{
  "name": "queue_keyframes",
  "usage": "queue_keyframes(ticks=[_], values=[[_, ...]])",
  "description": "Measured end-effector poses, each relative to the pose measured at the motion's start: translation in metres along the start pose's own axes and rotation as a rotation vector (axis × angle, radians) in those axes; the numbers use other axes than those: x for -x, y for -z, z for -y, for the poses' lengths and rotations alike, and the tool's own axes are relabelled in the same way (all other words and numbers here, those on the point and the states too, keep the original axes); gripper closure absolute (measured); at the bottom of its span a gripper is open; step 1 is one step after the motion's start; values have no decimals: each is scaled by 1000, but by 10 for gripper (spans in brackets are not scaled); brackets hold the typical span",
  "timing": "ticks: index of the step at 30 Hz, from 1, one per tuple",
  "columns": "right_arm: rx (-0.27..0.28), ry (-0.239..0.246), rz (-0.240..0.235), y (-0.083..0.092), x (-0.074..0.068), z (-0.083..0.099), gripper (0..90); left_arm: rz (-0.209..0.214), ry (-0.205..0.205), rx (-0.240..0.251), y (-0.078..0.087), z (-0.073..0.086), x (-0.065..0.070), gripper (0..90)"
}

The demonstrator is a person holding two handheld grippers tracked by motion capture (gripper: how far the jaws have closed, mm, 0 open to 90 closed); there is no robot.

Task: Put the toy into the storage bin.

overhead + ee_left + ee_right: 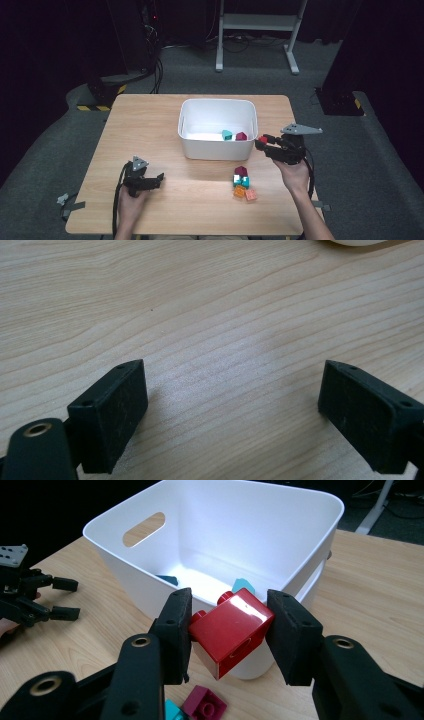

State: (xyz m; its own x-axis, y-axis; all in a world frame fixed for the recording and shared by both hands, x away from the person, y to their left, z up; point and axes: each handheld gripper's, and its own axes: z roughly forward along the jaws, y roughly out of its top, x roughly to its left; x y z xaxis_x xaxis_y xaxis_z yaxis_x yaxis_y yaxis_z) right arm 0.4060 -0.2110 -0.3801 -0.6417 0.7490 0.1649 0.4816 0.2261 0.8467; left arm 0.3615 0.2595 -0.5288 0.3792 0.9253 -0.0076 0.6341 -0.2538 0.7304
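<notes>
Glossy red plastic brick [231,630] between matt black rubbery pads [176,630]; smooth, shiny white plastic tub [295,525]; pale wood-grain table [210,315], satin finish

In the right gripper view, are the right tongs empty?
No: the right tongs are clamped on a red brick, held beside the rim of the white bin.

We see a wooden table [150,130] on grey carpet [60,150]. On it, near its front right, lies a small heap of loose bricks [242,183]: maroon, teal, orange and pink, touching one another. Behind the table stands a white metal frame [260,22], with black cables [157,70] trailing at far left.
</notes>
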Motion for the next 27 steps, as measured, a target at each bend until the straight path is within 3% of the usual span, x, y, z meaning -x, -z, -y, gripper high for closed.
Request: queue_keyframes(ticks=[13, 27], values=[[-3, 13, -26, -8, -3, -28, 552, 0, 0, 0, 0, 0, 0, 127], [-19, 29, -35, -28, -6, -55, 551, 0, 0, 0, 0, 0, 0, 127]])
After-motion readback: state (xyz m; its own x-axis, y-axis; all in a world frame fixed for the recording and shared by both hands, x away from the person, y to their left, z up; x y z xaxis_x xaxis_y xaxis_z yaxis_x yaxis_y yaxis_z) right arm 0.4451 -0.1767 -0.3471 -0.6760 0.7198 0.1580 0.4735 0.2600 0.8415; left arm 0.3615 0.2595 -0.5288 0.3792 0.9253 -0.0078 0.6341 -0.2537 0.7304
